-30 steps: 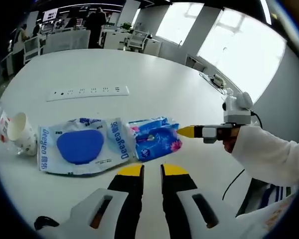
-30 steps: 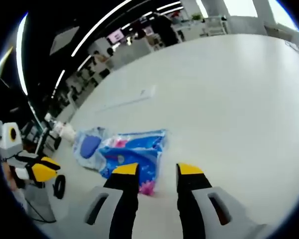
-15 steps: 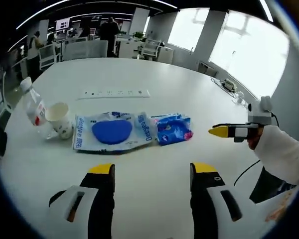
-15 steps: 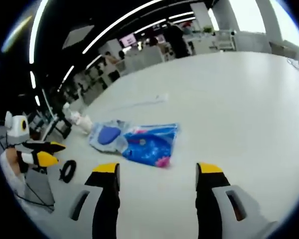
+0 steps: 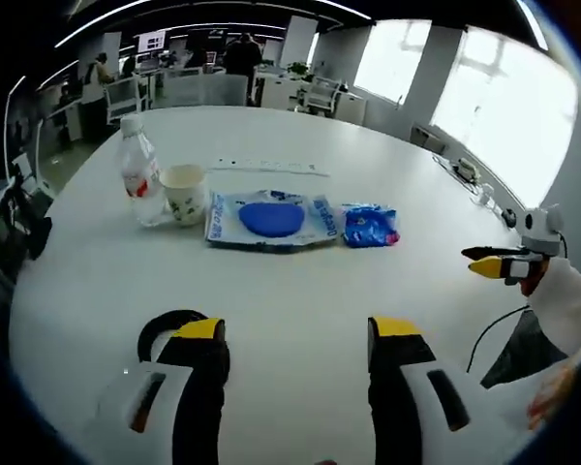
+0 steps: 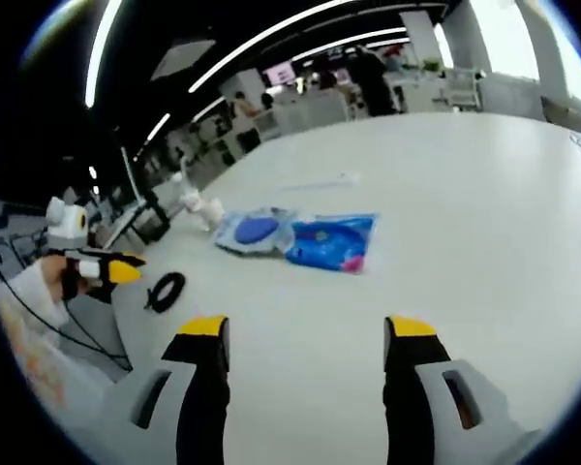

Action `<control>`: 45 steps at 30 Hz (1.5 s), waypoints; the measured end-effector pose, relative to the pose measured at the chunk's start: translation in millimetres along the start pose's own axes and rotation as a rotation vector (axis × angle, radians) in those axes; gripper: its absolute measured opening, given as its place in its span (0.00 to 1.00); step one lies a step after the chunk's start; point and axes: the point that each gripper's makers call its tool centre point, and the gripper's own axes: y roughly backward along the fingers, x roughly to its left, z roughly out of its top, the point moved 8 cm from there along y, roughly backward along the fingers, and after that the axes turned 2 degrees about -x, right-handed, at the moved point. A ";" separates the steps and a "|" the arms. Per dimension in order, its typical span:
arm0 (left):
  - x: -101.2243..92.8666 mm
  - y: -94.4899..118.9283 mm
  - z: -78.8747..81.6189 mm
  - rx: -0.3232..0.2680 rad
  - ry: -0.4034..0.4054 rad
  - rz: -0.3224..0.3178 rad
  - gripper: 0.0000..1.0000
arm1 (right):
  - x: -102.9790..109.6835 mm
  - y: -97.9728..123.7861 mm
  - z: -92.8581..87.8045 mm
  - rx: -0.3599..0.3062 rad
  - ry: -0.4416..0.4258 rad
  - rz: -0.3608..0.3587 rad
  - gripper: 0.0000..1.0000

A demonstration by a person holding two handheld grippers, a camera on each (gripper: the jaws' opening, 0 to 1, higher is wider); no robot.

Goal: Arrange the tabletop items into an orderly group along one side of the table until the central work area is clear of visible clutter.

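Observation:
A row of items lies across the white table (image 5: 300, 281): a clear water bottle (image 5: 138, 180), a paper cup (image 5: 184, 193), a white-and-blue wipes pack (image 5: 268, 219) and a small blue tissue pack (image 5: 370, 225). My left gripper (image 5: 295, 334) stands open well short of them, nothing between its jaws. My right gripper (image 5: 487, 262) shows at the right edge, held by a sleeved hand. In the right gripper view my right gripper (image 6: 306, 329) is open and empty, with the tissue pack (image 6: 334, 243) and wipes pack (image 6: 254, 231) ahead and my left gripper (image 6: 111, 271) at the left.
A black cable coil (image 5: 165, 325) lies by my left jaw, seen also as a black cable coil (image 6: 165, 290). A white power strip (image 5: 271, 167) sits behind the packs. Office chairs, desks and standing people fill the background beyond the table's far edge.
Both grippers have drawn back from the packs and gone from nearly shut to wide open. The bottle, the cup and the cable coil have come into view.

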 end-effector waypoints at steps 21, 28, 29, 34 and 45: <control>25.0 36.6 -46.0 0.054 0.061 0.042 0.58 | 16.7 31.0 -47.4 0.038 -0.097 -0.043 0.61; 30.3 34.4 -54.1 0.102 0.010 0.022 0.56 | 31.5 28.8 -47.6 0.052 -0.059 -0.040 0.60; 31.6 33.2 -54.5 0.106 0.008 0.019 0.56 | 33.4 28.9 -47.9 0.050 -0.059 -0.037 0.60; 40.3 24.2 -54.4 0.135 -0.026 0.016 0.54 | 40.5 31.5 -52.2 0.045 -0.077 -0.029 0.58; 61.5 -5.9 -43.4 0.187 -0.164 0.053 0.48 | 47.0 42.7 -68.2 0.031 -0.151 -0.054 0.53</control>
